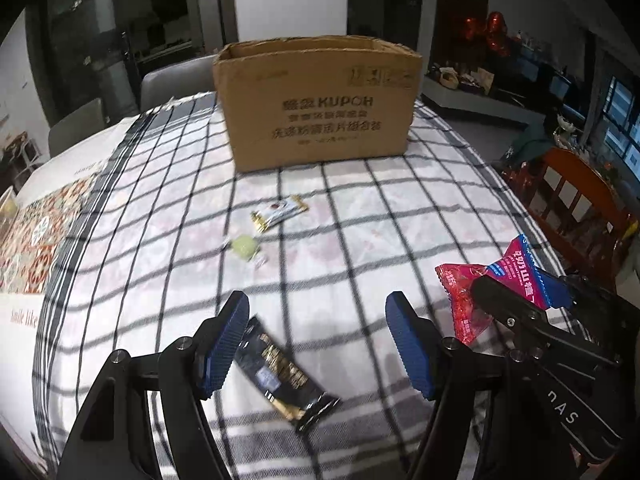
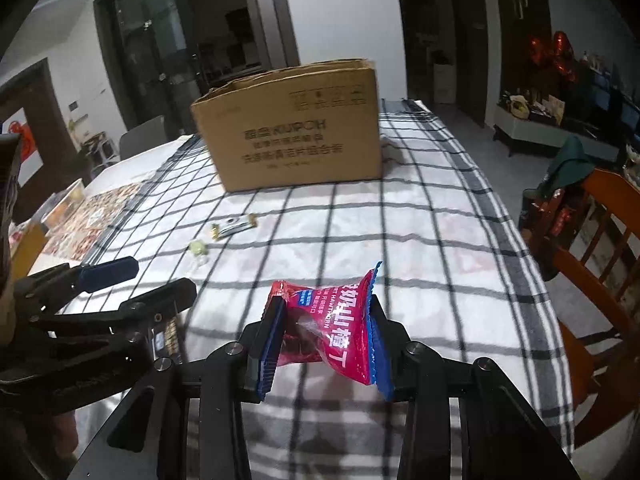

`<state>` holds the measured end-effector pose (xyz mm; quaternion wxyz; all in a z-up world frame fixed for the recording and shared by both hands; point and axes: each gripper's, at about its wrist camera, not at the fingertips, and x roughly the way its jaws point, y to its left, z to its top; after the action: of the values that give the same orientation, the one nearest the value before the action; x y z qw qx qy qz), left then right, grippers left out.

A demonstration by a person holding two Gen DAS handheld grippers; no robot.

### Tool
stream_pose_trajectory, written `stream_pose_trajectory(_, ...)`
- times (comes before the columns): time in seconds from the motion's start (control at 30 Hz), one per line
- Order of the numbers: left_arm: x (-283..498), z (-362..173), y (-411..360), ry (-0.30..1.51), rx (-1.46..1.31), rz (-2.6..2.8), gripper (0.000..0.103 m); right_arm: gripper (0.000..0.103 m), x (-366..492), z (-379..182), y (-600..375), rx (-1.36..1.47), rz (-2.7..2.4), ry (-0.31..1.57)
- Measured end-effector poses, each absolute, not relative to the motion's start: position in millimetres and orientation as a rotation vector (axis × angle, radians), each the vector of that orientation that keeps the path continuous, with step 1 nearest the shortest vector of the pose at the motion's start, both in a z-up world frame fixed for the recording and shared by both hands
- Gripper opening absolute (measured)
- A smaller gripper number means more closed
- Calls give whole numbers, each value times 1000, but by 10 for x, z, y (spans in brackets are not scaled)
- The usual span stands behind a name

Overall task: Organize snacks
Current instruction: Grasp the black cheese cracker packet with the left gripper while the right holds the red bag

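Observation:
My right gripper (image 2: 326, 320) is shut on a red hawthorn snack packet (image 2: 336, 320), lifted off the checked cloth; the same packet (image 1: 468, 300) and gripper (image 1: 516, 284) show at the right of the left wrist view. My left gripper (image 1: 316, 308) is open, with a dark snack bar (image 1: 280, 376) lying flat on the cloth below it, partly under the left finger. Farther off lie a white-and-gold wrapped snack (image 1: 280, 214) and a small green wrapped candy (image 1: 246, 248). An open cardboard box (image 1: 320, 108) stands at the far end of the table.
A checked tablecloth (image 1: 380, 220) covers the table, and a patterned mat (image 1: 36, 240) lies at its left. A wooden chair (image 1: 576, 200) stands at the right edge, and a grey chair (image 1: 172, 84) stands behind the box.

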<state>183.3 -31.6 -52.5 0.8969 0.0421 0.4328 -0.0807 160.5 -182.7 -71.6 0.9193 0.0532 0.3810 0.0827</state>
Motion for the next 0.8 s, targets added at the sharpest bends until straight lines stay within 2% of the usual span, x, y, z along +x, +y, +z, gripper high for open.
stream_pose_trajectory(0.6,1488,-699,30,866,-11,-105,69,40,1435,-876,-1642,152,242,810)
stream_pose_trajectory(0.7,1509,-745,34,875,-9,-115,65,40,1428,-883,-1610,149,252,808)
stream_pose_trajectory(0.8,1547,-806,34,889,-10,-110,53,40,1420,-895,-1584,138,248,804)
